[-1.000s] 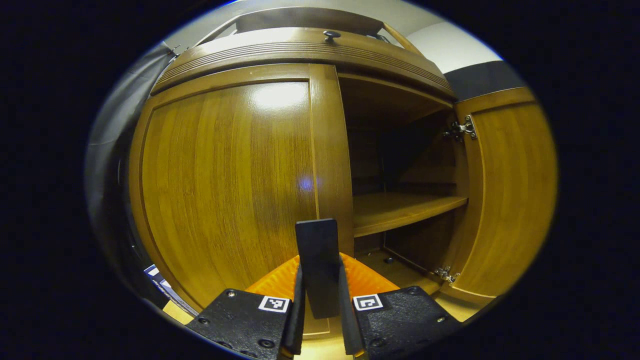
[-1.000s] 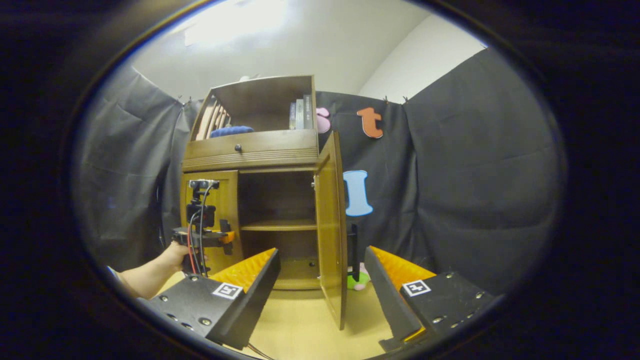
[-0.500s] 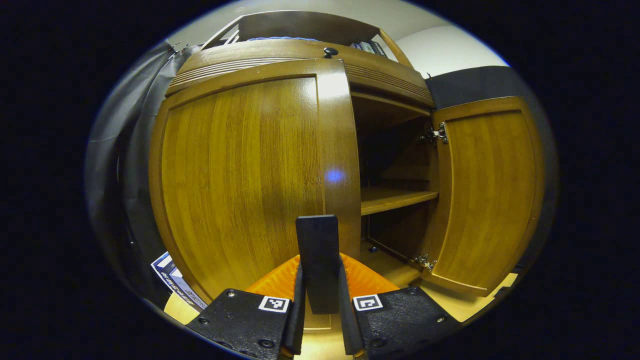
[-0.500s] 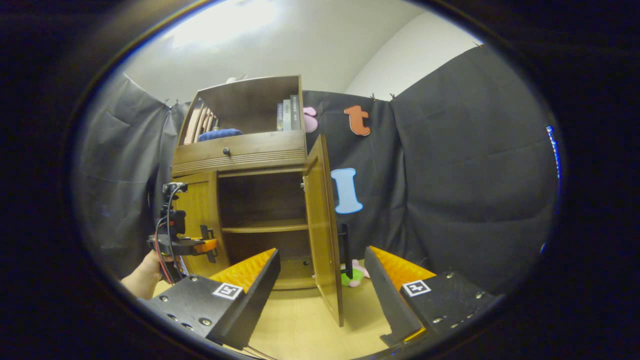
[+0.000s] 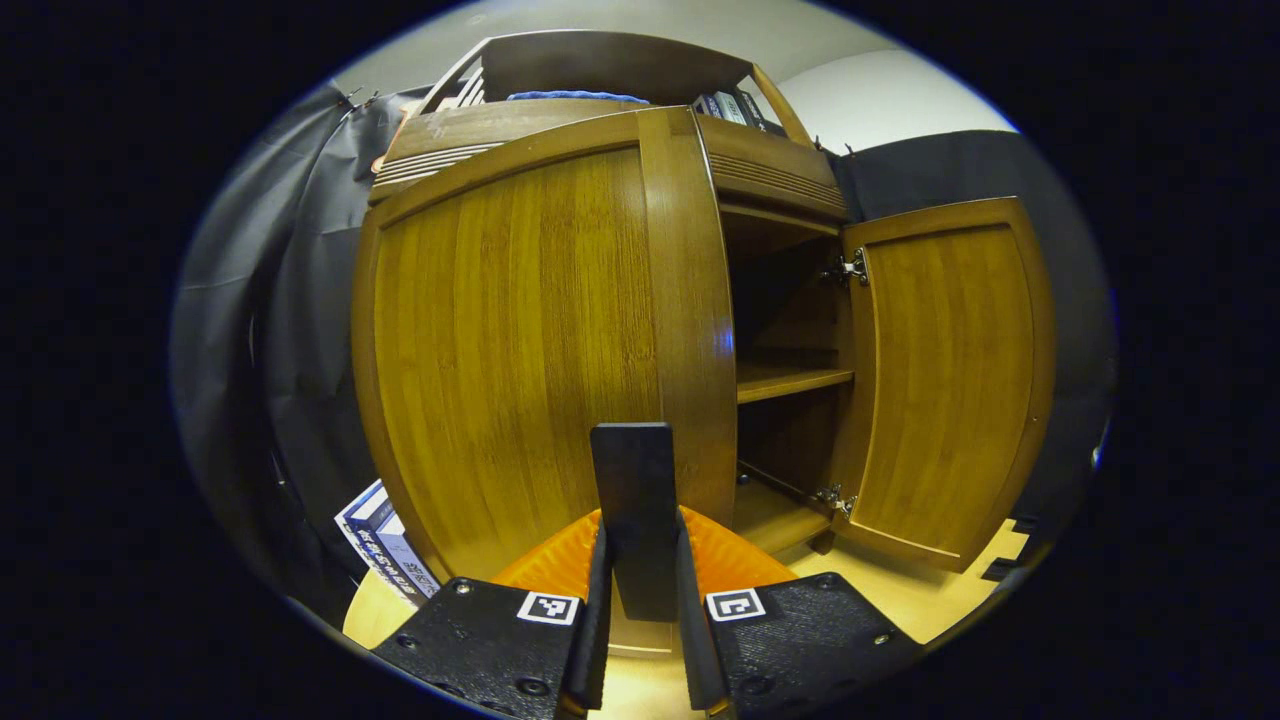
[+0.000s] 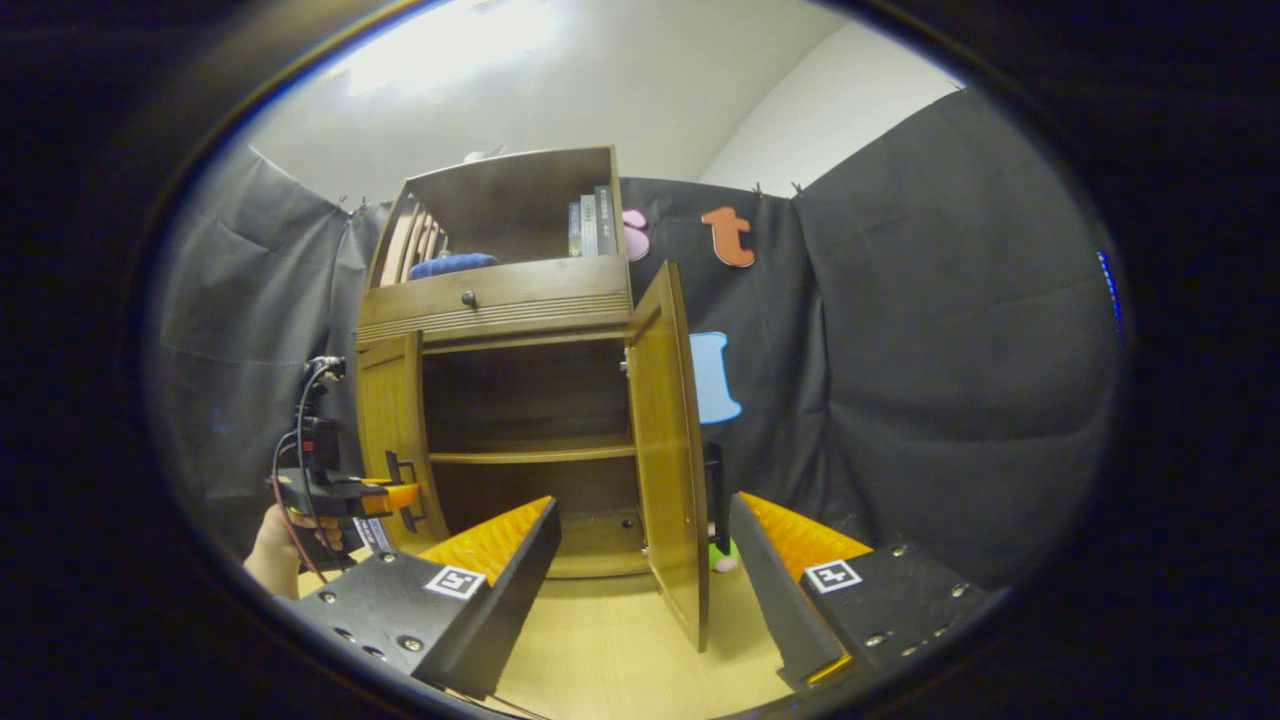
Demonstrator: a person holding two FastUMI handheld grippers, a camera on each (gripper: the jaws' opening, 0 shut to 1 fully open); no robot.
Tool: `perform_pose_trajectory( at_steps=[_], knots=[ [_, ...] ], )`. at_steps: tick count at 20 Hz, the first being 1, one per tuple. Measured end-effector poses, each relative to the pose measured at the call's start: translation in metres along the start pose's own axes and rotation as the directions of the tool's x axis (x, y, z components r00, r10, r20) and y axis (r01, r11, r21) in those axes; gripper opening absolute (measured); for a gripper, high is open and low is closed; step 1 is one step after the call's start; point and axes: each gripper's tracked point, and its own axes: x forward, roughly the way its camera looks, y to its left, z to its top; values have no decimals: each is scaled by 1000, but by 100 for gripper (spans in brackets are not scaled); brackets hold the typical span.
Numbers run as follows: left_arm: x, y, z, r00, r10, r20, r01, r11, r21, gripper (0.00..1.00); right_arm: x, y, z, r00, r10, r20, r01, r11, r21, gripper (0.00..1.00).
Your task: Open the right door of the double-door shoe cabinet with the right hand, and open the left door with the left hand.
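Left tongs (image 5: 640,640) clenched on the left door handle (image 5: 634,515), both fingers pressed against the dark bar. Left door (image 5: 530,340) is swung further out than a second ago: its free edge now overlaps the drawer front and hides the knob in the left gripper view. In the right gripper view it stands partly open at the cabinet's left side (image 6: 392,430), with the left tongs (image 6: 405,497) and the holding hand (image 6: 275,530) pulled further out from the cabinet than before.

Right tongs (image 6: 640,560) released, jaws wide apart, grasping nothing, well back from the shoe cabinet (image 6: 520,400). Right door (image 6: 672,450) is wide open, much as before. Inside, the shelf (image 6: 530,453) is exposed. Books (image 6: 592,222) up top.
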Motion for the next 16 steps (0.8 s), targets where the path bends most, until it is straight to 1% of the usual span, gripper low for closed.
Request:
perform_pose_trajectory(
  at_steps=[3, 4, 5, 6, 7, 8, 10, 13, 16],
  knots=[
    [-18, 7, -3, 1000, 1, 0, -1, 1000, 4, 34, 1, 6, -1, 1000, 13, -6, -13, 1000, 3, 100],
    [-24, 10, -4, 1000, 4, 0, -4, 1000, 5, 34, 1, 9, -3, 1000, 22, -5, -22, 1000, 5, 97],
    [-30, 12, -4, 1000, 7, -1, -7, 1000, 6, 34, 2, 10, -3, 1000, 25, -4, -24, 1000, 5, 100],
    [-36, 14, -5, 1000, 9, -2, -9, 1000, 8, 34, 3, 11, -3, 1000, 25, -4, -25, 1000, 4, 100],
    [-41, 17, -6, 1000, 10, 0, -10, 1000, 8, 34, 4, 13, -2, 1000, 28, -5, -28, 1000, 4, 97],
    [-44, 19, -6, 1000, 11, 0, -11, 1000, 10, 34, 4, 15, -3, 999, 32, -4, -32, 999, 5, 100],
    [-51, 22, -7, 1000, 19, 2, -19, 1000, 9, 31, 4, 18, -5, 1000, 30, -7, -30, 1000, -4, 100],
    [-62, 30, -9, 999, 35, 10, -35, 999, 15, 32, 2, 22, -6, 999, 34, -7, -34, 999, -13, 100],
    [-73, 37, -9, 999, 48, 22, -49, 999, 0, 33, 2, 26, -7, 999, 39, -6, -39, 999, -19, 100]
  ],
)
